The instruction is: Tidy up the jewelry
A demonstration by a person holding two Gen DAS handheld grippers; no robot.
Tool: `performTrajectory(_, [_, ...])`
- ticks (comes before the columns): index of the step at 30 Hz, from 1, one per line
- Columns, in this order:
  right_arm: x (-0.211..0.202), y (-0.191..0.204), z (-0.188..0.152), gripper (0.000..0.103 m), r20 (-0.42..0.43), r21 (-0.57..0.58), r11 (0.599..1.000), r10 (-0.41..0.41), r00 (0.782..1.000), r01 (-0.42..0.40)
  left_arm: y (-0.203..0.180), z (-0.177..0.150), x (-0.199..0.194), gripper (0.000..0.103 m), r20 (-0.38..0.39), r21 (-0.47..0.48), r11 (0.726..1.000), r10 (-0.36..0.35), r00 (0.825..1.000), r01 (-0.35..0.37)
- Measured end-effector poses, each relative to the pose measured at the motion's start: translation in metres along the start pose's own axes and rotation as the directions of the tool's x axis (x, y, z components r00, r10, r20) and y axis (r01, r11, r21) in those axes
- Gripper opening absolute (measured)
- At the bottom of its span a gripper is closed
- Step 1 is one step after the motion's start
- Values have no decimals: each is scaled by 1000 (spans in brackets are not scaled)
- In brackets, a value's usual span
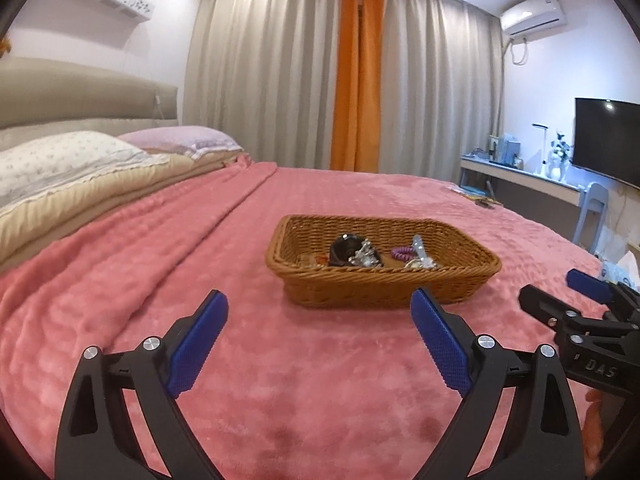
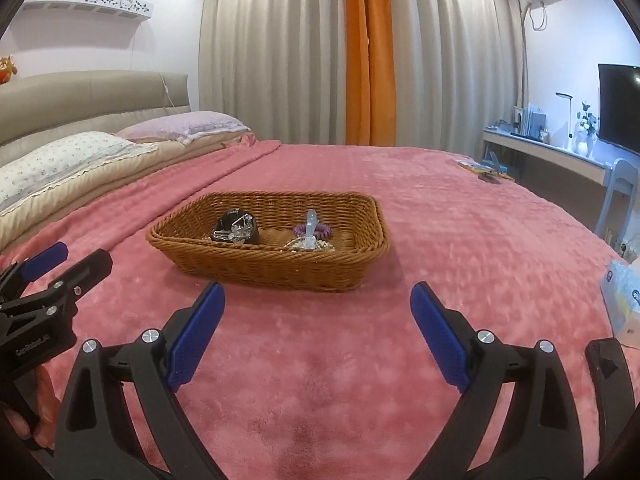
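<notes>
A brown wicker basket [image 1: 380, 280] sits on the pink bedspread; it also shows in the right wrist view [image 2: 272, 264]. Inside lie a black round item with a silver piece [image 1: 352, 254], a purple coil band [image 1: 402, 254] and a clear plastic clip [image 2: 311, 224] over beaded pieces. My left gripper [image 1: 320, 328] is open and empty, hovering over the blanket in front of the basket. My right gripper [image 2: 316, 320] is open and empty, just in front of the basket's near right side. Each gripper shows at the edge of the other's view.
Pillows [image 1: 68, 164] and a padded headboard lie at the left. Small flat items [image 2: 484, 170] rest at the bed's far right edge. A desk [image 2: 552, 156], chair and TV stand at the right. A tissue pack [image 2: 622, 300] lies at the right bed edge.
</notes>
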State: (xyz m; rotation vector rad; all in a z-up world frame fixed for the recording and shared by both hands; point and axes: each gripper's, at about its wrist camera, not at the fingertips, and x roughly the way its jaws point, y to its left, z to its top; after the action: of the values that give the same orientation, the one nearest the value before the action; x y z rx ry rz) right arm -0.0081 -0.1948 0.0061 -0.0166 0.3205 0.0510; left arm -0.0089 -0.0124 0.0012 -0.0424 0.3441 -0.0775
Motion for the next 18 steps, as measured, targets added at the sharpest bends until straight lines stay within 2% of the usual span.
performTrajectory(7, [-2, 1, -1, 90, 8, -1, 1000, -2, 1000, 2, -8, -3, 0, 90, 2, 46, 998, 42, 999, -42])
performTrajectory(18, [-3, 1, -2, 90, 8, 2, 1000, 0, 1000, 0, -8, -2, -2, 92, 13, 51, 998, 45, 999, -45])
